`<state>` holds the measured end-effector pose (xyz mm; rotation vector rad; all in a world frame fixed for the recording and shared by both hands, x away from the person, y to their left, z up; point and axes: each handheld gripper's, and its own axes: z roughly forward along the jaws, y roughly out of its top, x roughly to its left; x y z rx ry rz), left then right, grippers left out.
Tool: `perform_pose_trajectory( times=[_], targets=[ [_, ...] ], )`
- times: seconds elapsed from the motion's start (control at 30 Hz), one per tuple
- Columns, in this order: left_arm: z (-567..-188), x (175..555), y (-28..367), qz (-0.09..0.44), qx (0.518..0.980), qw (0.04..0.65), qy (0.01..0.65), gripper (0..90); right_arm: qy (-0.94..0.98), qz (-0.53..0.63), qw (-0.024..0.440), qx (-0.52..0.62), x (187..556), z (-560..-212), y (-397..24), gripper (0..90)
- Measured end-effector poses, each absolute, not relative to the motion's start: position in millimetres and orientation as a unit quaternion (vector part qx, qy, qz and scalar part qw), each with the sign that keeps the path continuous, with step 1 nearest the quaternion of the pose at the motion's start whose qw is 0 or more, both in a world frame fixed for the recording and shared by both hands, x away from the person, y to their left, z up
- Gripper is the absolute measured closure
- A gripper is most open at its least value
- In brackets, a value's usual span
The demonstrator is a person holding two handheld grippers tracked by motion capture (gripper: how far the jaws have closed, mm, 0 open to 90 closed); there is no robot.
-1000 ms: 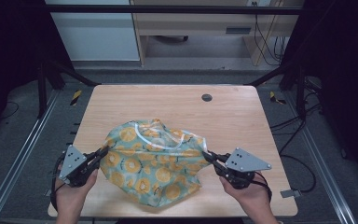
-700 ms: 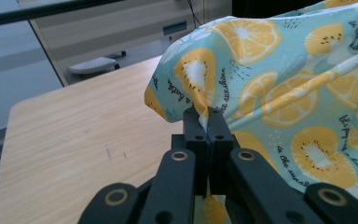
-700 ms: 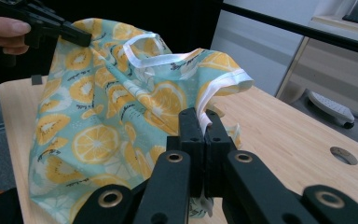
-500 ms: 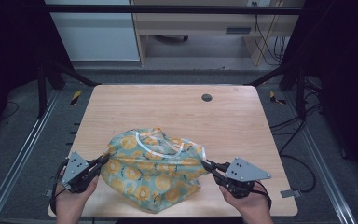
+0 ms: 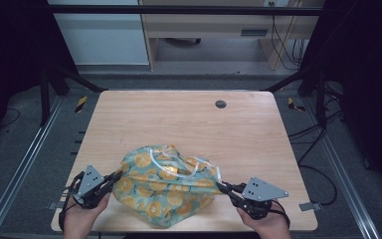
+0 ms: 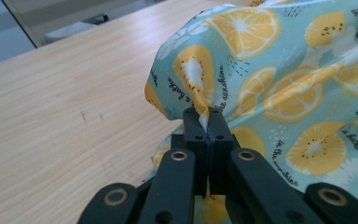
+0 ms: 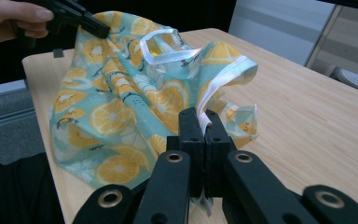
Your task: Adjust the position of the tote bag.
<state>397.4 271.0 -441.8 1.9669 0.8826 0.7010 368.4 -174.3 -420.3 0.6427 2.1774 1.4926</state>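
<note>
The cloth bag (image 5: 166,186), teal with a print of orange and lemon slices and edged in white tape, lies bunched on the near part of the tabletop (image 5: 189,119), its lower edge hanging toward the front rim. It sits between the two grippers, each gripping one side of it. The left gripper (image 5: 113,177) has its jaws pressed together on a fold at the bag's left edge; in the left gripper view (image 6: 208,122) a thin pleat of printed fabric stands pinched between the two black jaws. The right gripper (image 5: 224,187) has its jaws pinching the bag's right side; in the right gripper view (image 7: 204,122) the white-taped hem runs down into the closed jaws.

From the high view the bag's folds hide its opening and whatever may be inside; a small bright yellow spot shows near the white loops at the top, too small to make out. The right gripper view shows the white handle loop (image 7: 165,44) standing up and the rim curling open, which the high view flattens into a tangle. It also shows the person's left hand (image 7: 9,21) with the other gripper at the bag's far corner. The left gripper view shows small black lettering on the print, cut off and hard to read. A dark round disc (image 5: 221,104) lies on the far tabletop, well apart from the bag.
</note>
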Motion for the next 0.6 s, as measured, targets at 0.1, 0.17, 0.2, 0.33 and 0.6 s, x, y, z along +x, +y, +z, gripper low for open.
perform_pose_trajectory(
  times=[0.1,0.17,0.2,0.33,0.6],
  targets=[
    [-444.9,398.4,269.0,0.274,0.795,0.412,0.352,90.0,0.791,0.534,0.197,0.226,369.1,-423.6,-176.2,89.5],
    [-445.9,398.6,268.3,0.272,0.798,0.407,0.351,90.0,0.796,0.529,0.189,0.225,370.1,-426.4,-177.2,89.5],
    [-446.7,399.1,268.0,0.270,0.800,0.404,0.352,90.0,0.799,0.527,0.185,0.224,370.5,-427.5,-177.5,89.5],
    [-449.6,400.9,267.8,0.262,0.806,0.394,0.354,90.0,0.809,0.517,0.177,0.217,372.1,-432.1,-176.5,89.5],
    [-453.4,403.4,266.9,0.251,0.815,0.380,0.358,90.0,0.830,0.486,0.161,0.221,377.5,-443.6,-173.3,89.5]
  ],
)
